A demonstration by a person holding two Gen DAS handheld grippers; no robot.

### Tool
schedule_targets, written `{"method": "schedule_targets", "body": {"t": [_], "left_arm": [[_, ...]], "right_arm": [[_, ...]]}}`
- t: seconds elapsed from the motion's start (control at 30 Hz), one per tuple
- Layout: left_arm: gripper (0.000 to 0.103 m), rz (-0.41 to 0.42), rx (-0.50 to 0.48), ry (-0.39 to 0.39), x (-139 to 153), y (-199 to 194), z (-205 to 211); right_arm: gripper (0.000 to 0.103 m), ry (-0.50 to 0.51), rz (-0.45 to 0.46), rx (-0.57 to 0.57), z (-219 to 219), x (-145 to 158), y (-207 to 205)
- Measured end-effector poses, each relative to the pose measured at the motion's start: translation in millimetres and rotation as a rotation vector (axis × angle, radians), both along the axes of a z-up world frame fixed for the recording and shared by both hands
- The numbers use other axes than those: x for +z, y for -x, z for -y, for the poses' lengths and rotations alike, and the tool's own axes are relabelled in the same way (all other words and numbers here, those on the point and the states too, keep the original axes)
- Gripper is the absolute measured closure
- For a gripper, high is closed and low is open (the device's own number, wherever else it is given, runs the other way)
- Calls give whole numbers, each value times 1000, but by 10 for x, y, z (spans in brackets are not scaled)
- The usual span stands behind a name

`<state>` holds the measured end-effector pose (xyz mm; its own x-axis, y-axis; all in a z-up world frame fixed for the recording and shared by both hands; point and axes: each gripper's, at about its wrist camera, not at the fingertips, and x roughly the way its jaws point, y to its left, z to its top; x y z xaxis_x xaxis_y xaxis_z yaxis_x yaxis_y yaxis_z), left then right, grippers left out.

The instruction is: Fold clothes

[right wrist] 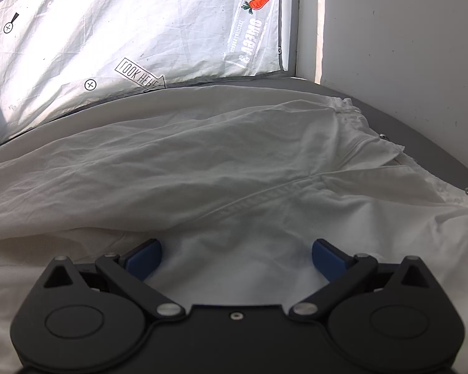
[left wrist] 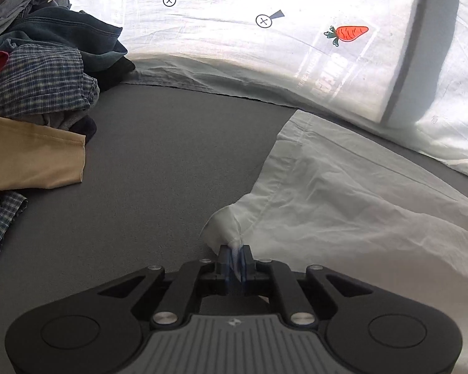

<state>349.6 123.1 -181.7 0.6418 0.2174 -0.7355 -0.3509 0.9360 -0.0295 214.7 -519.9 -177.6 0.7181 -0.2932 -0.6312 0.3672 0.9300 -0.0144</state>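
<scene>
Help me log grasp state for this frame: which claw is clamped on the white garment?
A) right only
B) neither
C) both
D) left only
D: the left claw is shut on a corner of the white garment, while the right claw hangs open above it.

Grey work surface (left wrist: 171, 162). Behind it a white printed sheet (left wrist: 218, 31), backlit and bright, with a carrot logo (left wrist: 349, 33), crossed-circle marks (left wrist: 169, 0) and a "LOOK HERE" arrow (right wrist: 139, 74). White wall (right wrist: 399, 46) to the right, sunlit strip on it.
</scene>
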Motion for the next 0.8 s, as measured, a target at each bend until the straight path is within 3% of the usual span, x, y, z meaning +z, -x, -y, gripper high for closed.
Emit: {"method": "schedule_targets", "body": {"t": [0.07,0.17,0.23,0.33,0.6,0.8], "left_arm": [[85,-49,3,-32,-113,19,37],[79,34,63,12,123,353,1],[71,50,95,44,201,536,14],[66,26,53,33,236,842,255],[60,-64,-169,68,111,1548,1396],[56,-126,-342,84,8,1927,2290]], "right_arm": [[0,4,-2,1,-5,0,-1],[0,11,-6,-2,-15,3,-13],[0,12,-5,-4,-17,3,-16],[0,1,-2,-4,1,4,-10],[0,-20,-37,18,62,50,-49],[3,-126,-131,183,293,239,-74]]}}
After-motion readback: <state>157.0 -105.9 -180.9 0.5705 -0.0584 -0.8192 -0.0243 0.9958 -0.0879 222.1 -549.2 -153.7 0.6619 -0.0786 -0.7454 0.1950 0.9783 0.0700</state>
